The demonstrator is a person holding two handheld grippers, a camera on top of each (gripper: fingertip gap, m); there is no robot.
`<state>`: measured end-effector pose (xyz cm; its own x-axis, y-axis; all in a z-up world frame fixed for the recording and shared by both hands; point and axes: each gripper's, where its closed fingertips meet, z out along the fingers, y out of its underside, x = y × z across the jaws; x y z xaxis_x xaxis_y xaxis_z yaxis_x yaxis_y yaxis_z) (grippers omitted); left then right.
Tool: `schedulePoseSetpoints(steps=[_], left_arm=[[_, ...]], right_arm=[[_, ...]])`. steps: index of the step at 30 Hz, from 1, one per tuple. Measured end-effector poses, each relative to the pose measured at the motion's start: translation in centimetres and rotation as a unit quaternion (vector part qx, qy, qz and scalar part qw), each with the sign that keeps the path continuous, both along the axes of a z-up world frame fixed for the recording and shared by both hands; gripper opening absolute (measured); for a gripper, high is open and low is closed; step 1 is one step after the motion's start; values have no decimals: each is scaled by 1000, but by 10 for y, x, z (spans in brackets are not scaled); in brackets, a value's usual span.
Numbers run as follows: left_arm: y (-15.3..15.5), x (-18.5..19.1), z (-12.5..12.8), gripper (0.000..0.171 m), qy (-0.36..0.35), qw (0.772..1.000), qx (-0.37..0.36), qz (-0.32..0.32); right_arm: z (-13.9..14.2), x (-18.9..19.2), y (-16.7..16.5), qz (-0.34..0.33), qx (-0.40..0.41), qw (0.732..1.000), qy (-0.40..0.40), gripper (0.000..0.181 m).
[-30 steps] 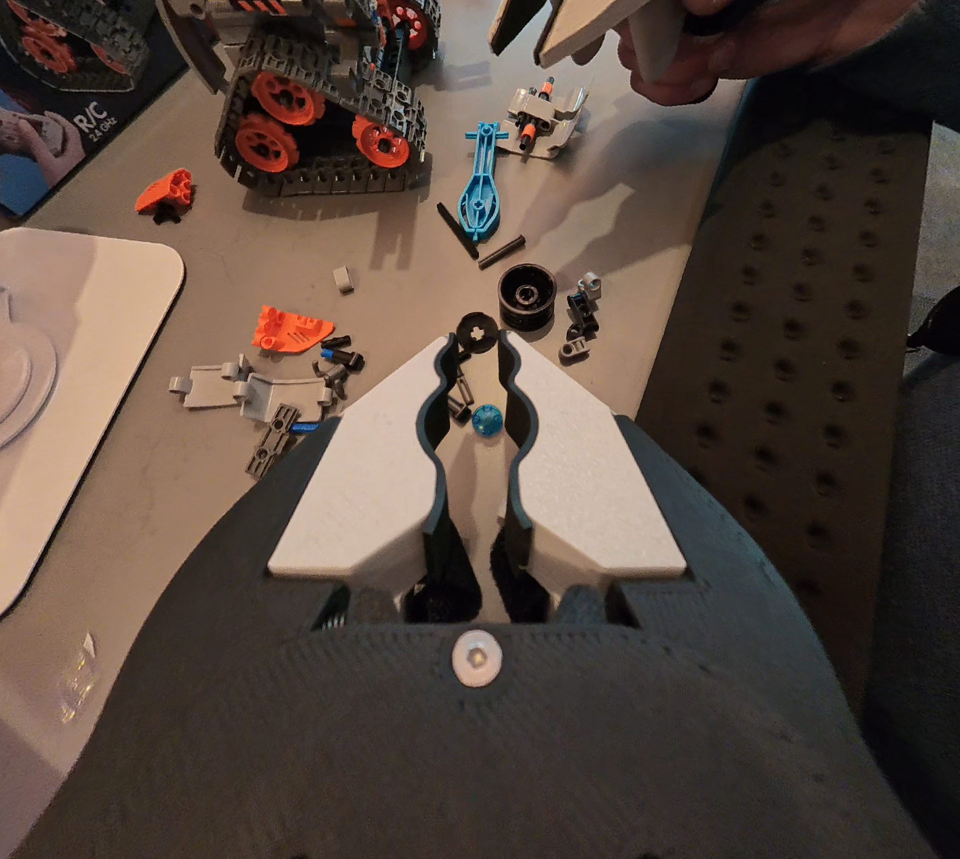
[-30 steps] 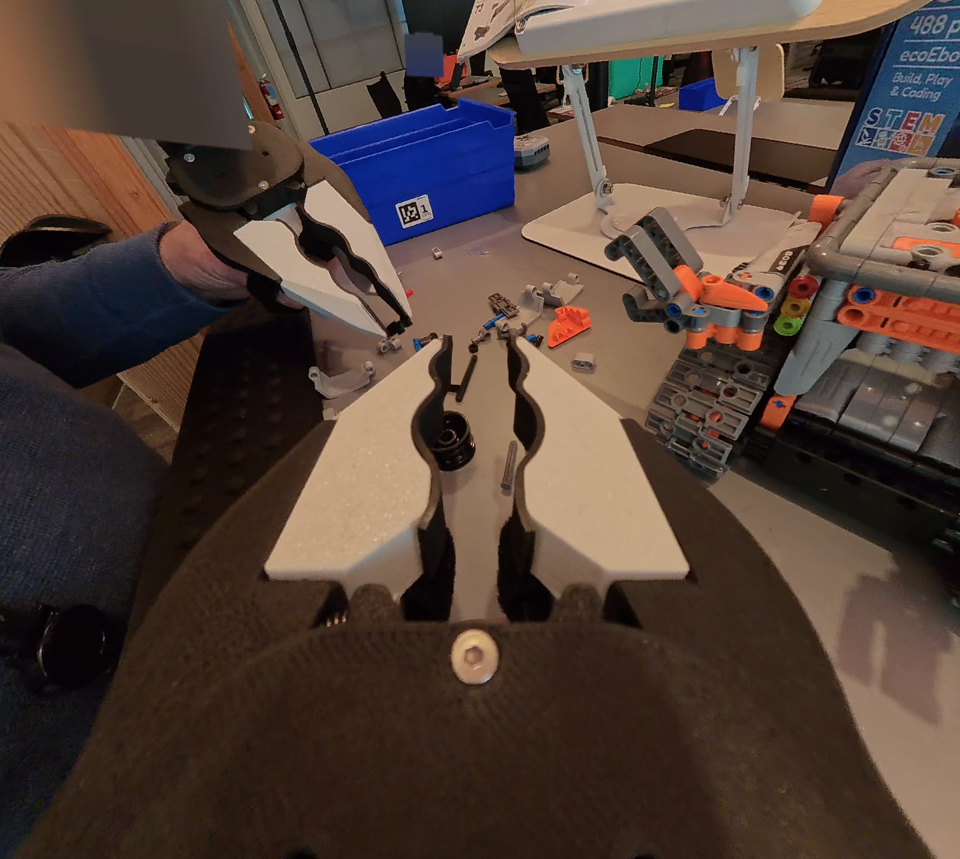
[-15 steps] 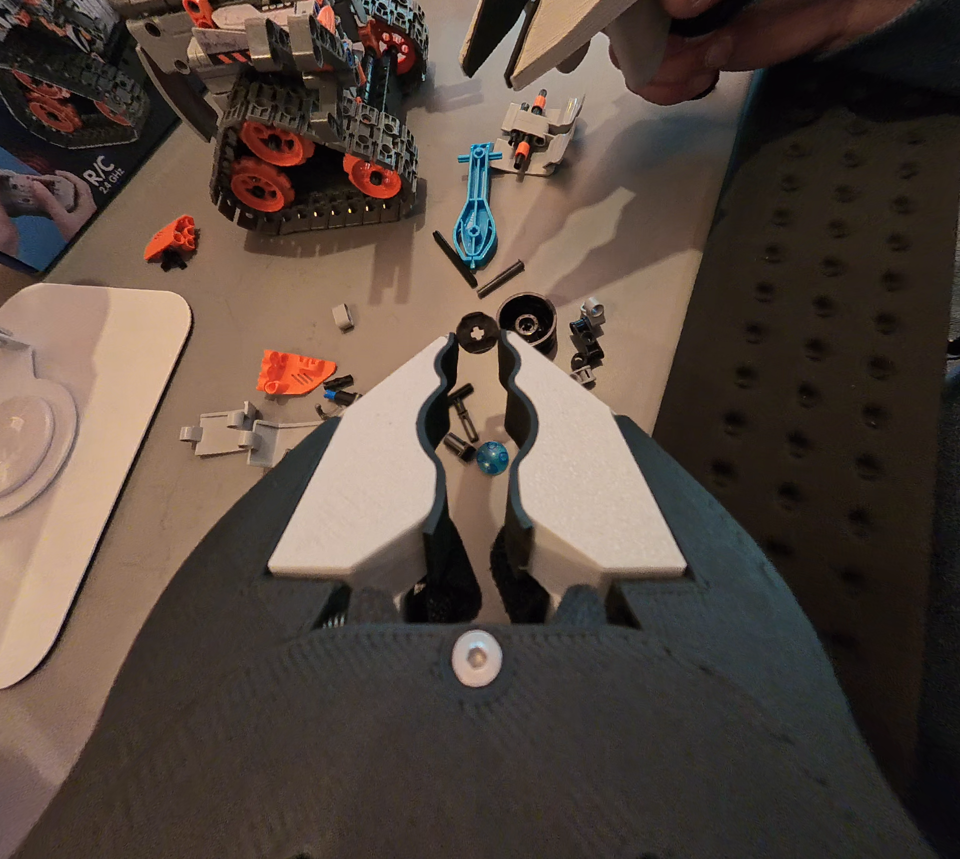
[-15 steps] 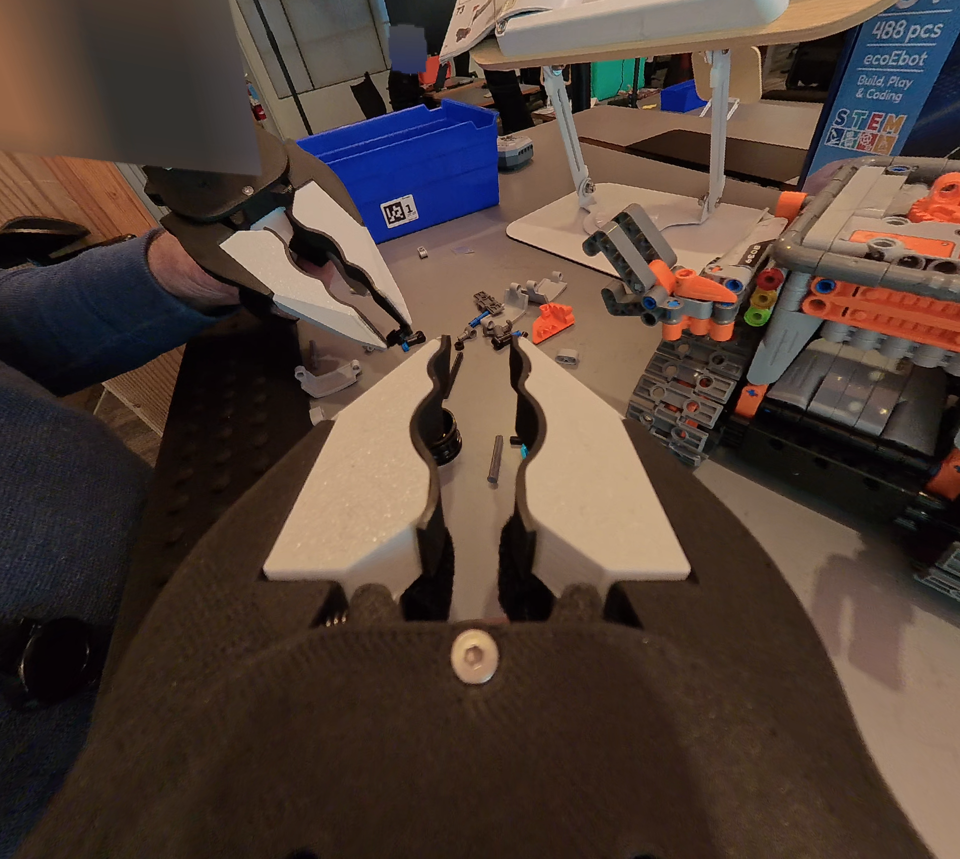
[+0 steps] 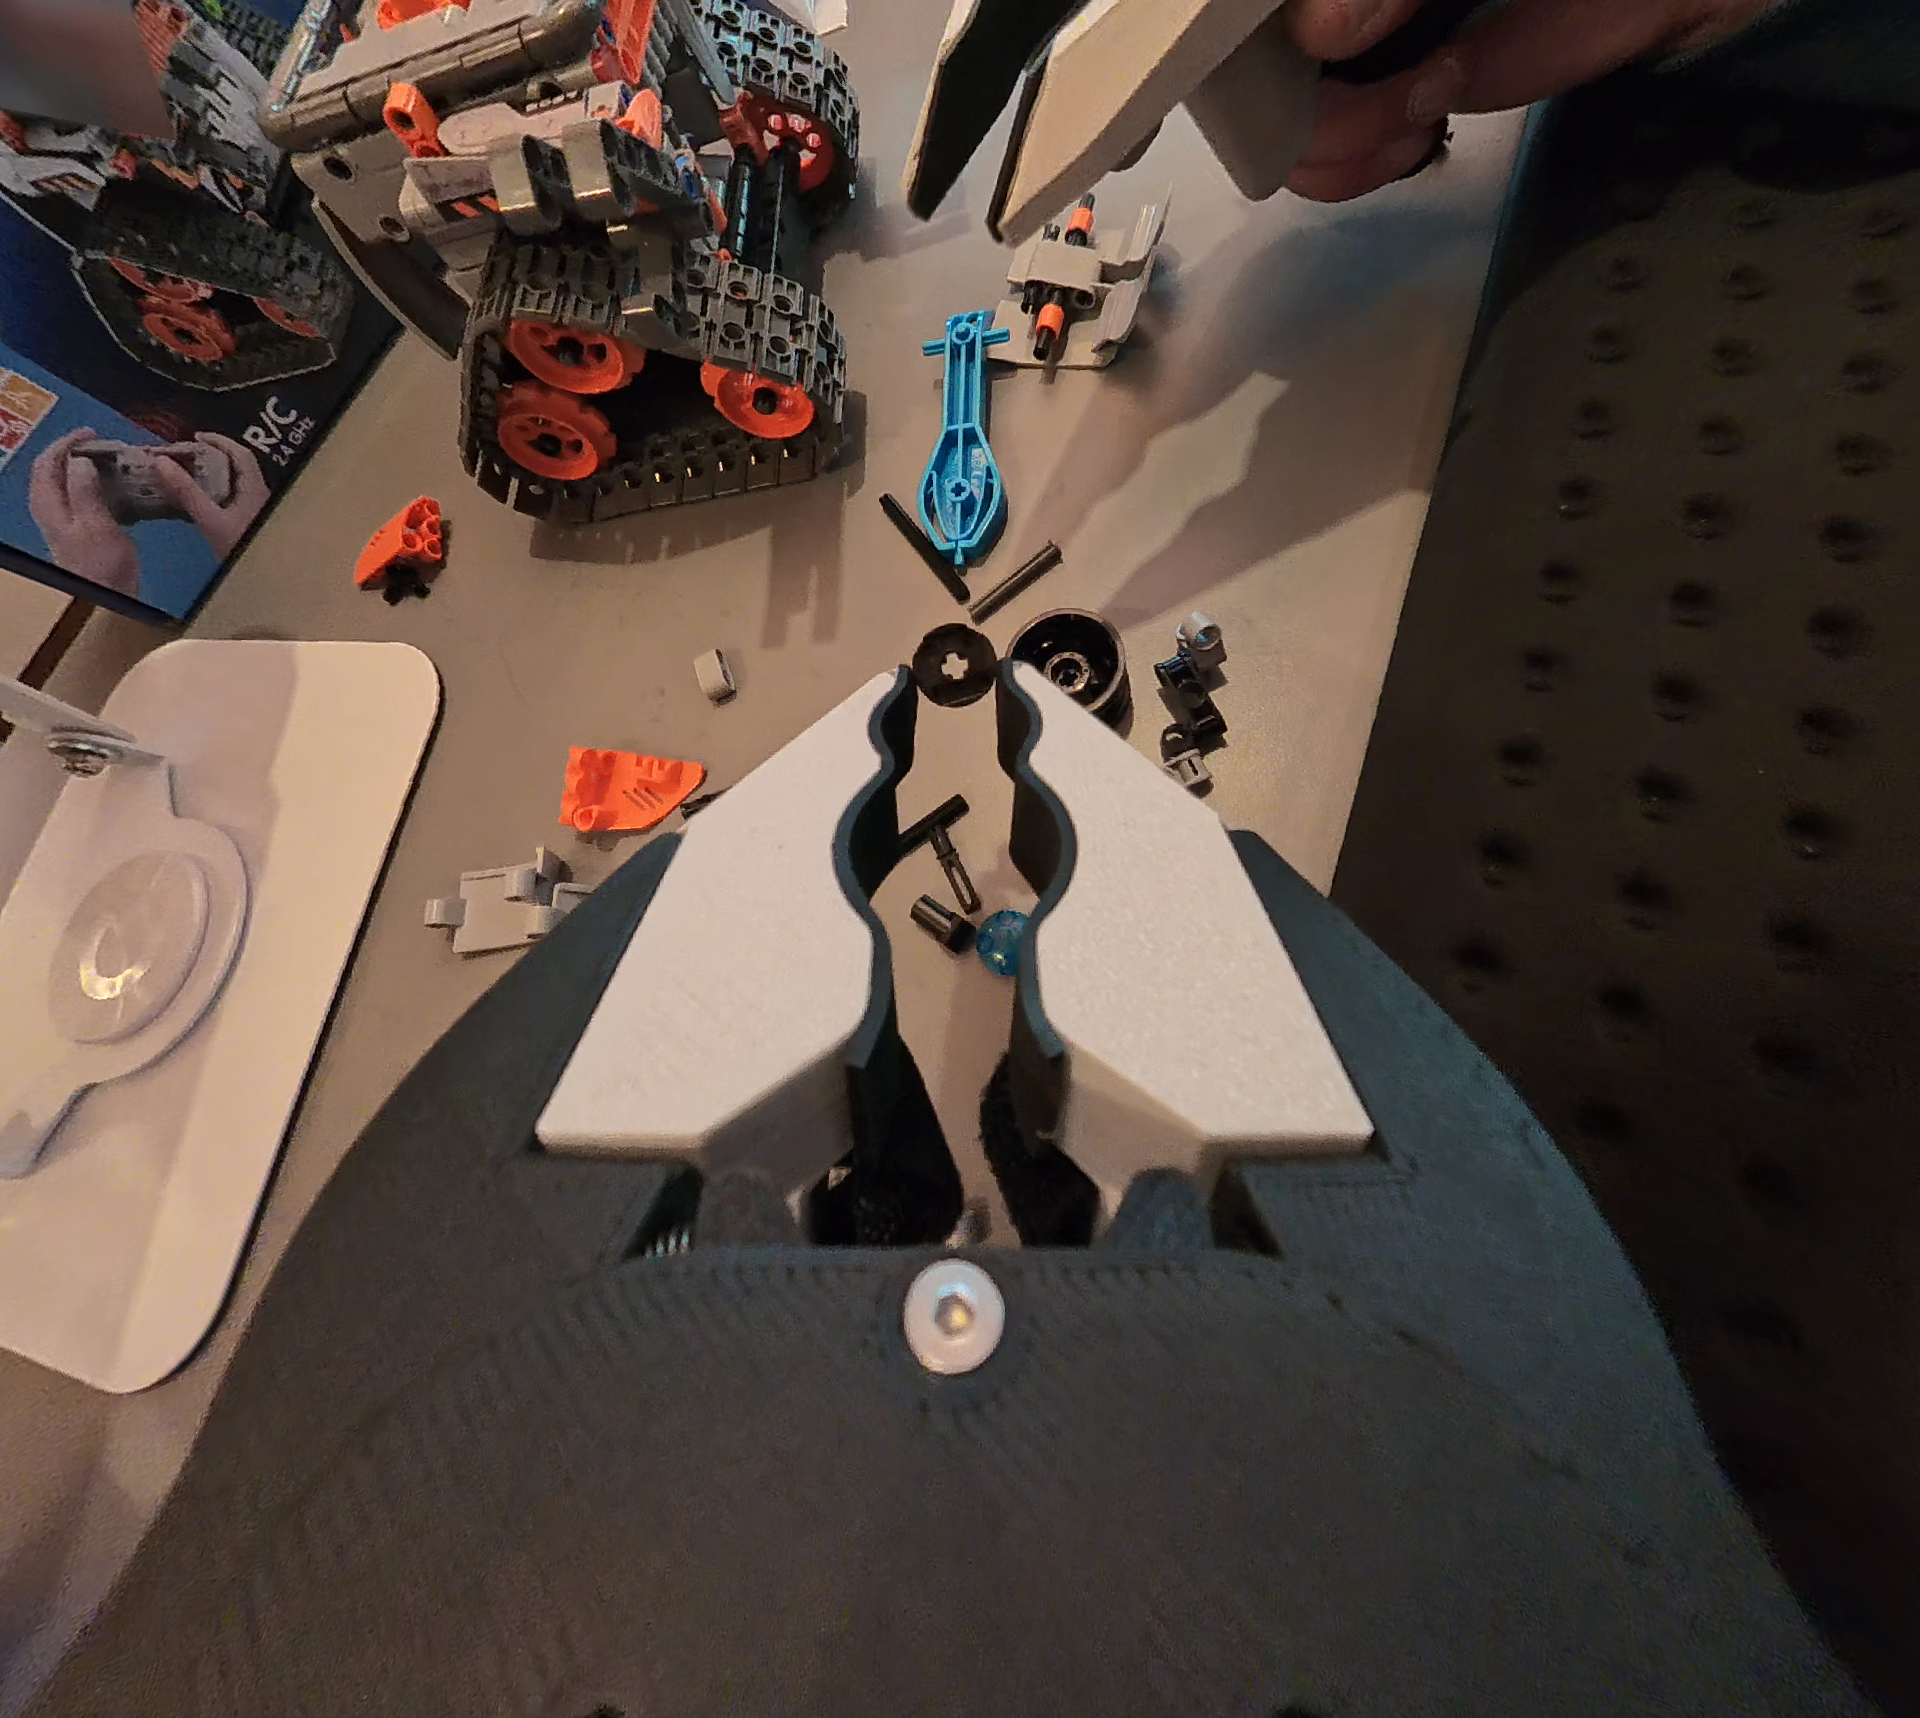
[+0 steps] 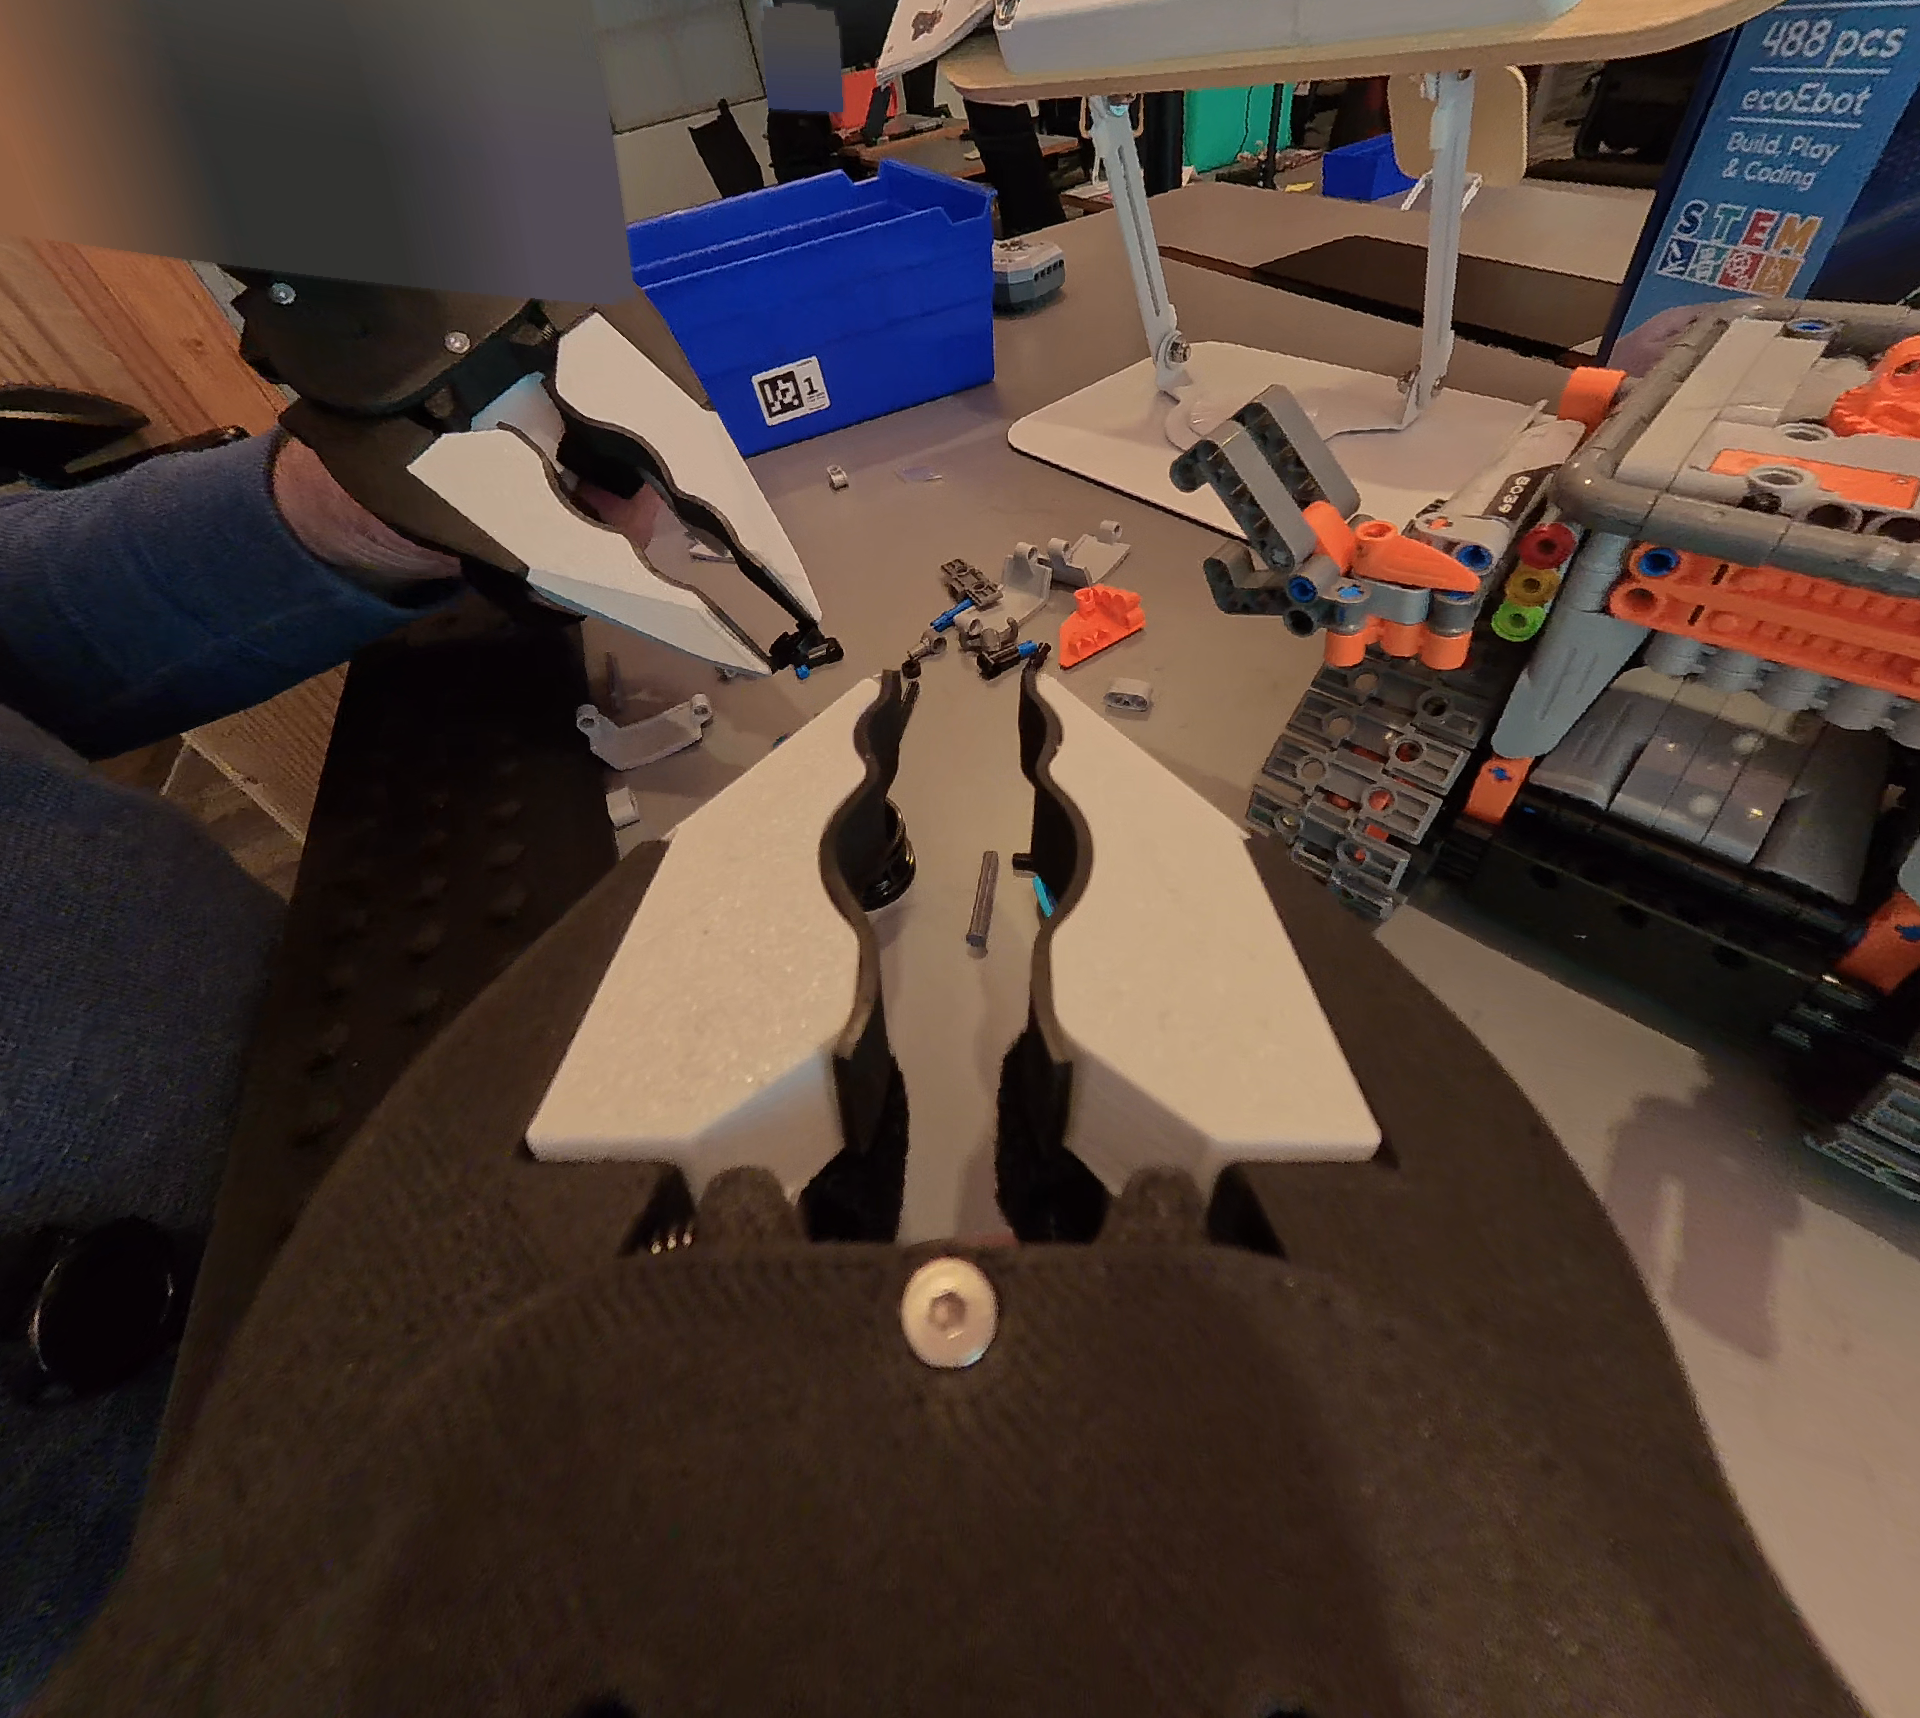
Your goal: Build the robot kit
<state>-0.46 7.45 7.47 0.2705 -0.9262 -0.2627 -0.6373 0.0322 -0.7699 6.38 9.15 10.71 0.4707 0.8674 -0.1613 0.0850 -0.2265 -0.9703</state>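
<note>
My left gripper (image 5: pixel 954 679) is shut on a small black round piece (image 5: pixel 954 666) with a cross hole and holds it above the grey table (image 5: pixel 1195 473). It also shows in the right wrist view (image 6: pixel 795 650), held by a hand in a blue sleeve. A black wheel (image 5: pixel 1070 660), two black axles (image 5: pixel 1013 577) and a blue tool (image 5: pixel 961 463) lie just beyond its tips. My right gripper (image 6: pixel 961 681) is open by a narrow gap and empty, above a dark axle (image 6: pixel 980 899) and the wheel (image 6: pixel 883 847). It hangs over a grey piece with orange pins (image 5: pixel 1081 297).
A tracked grey and orange model vehicle (image 5: pixel 644 297) stands on the table, to my right gripper's right (image 6: pixel 1662 629). Loose parts include an orange panel (image 5: pixel 623 785). A white stand base (image 6: pixel 1143 442), a blue bin (image 6: pixel 831 286), a printed box (image 5: pixel 156 214) and a black studded mat (image 5: pixel 1662 733) surround them. The grippers' ends are close to 8 centimetres from one another. From the left gripper's tips to the black wheel (image 5: pixel 1070 660) is close to 6 centimetres. It is some 9 centimetres from my left tips to the dark axle (image 6: pixel 980 899). It is also in sight in the left wrist view (image 5: pixel 1016 593).
My left gripper has shifted a little with the black piece still in it, so the table parts sit lower in its view. The right gripper's tips have come lower and leftward there.
</note>
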Motion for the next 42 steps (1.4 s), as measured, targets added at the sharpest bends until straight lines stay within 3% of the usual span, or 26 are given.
schedulePoseSetpoints(steps=[6,15,21,31,42], left_arm=[[-8,-15,-9,13,27,999,-23,-2],[-34,-25,-53,13,76,991,-111,-9],[-39,-26,-58,15,84,988,-131,-12],[-23,-45,-45,21,67,988,-139,22],[-11,-40,-66,15,108,982,-152,43]], right_arm=[[-3,-2,-1,2,2,1000,-13,20],[-8,-5,-1,11,-3,1000,-22,20],[-9,-5,-1,9,-5,1000,-22,20],[-7,-4,-1,11,-5,1000,-17,19],[-8,-6,-3,12,-2,1000,-24,18]])
